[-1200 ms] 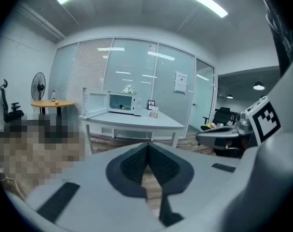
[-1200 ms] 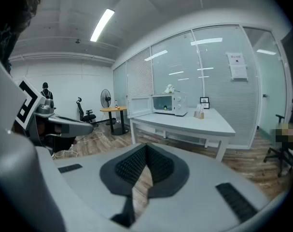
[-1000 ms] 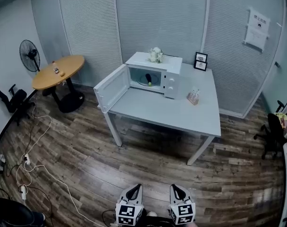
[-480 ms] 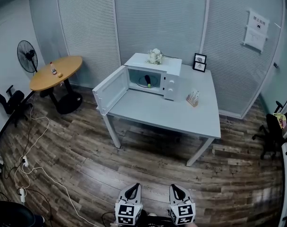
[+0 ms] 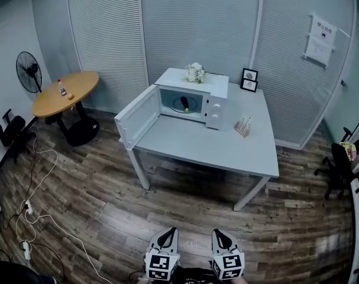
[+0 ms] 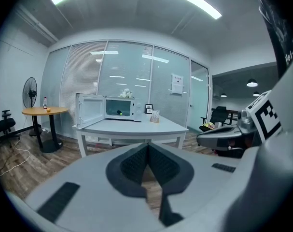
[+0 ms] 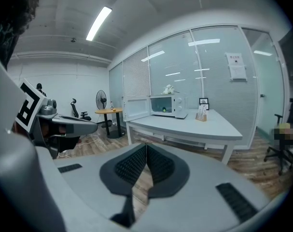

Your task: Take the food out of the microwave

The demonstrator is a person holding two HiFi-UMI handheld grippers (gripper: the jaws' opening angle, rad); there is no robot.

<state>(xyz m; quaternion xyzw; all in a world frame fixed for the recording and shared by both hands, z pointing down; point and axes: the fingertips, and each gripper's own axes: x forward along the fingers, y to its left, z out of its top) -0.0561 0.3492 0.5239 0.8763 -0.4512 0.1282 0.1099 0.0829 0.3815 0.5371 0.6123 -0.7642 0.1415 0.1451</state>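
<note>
A white microwave [image 5: 194,96] stands at the back left of a grey table [image 5: 214,144], its door [image 5: 135,117] swung open to the left. Inside lies dark food with a small green piece [image 5: 186,103] on a plate; the same food [image 6: 119,112] shows small in the left gripper view, and the microwave [image 7: 168,105] in the right gripper view. My left gripper [image 5: 167,236] and right gripper [image 5: 220,236] are side by side at the bottom of the head view, far from the table over the wooden floor. Both are shut with nothing between the pads.
White flowers [image 5: 195,71] sit on the microwave. Picture frames [image 5: 248,79] and a small holder [image 5: 243,125] stand on the table. A round wooden table [image 5: 64,93], a fan [image 5: 25,71] and floor cables [image 5: 31,206] lie left. Office chairs [image 5: 339,161] stand right.
The view has shifted a little towards the table; the microwave and table sit slightly lower and nearer. Both grippers stay shut at the bottom edge.
</note>
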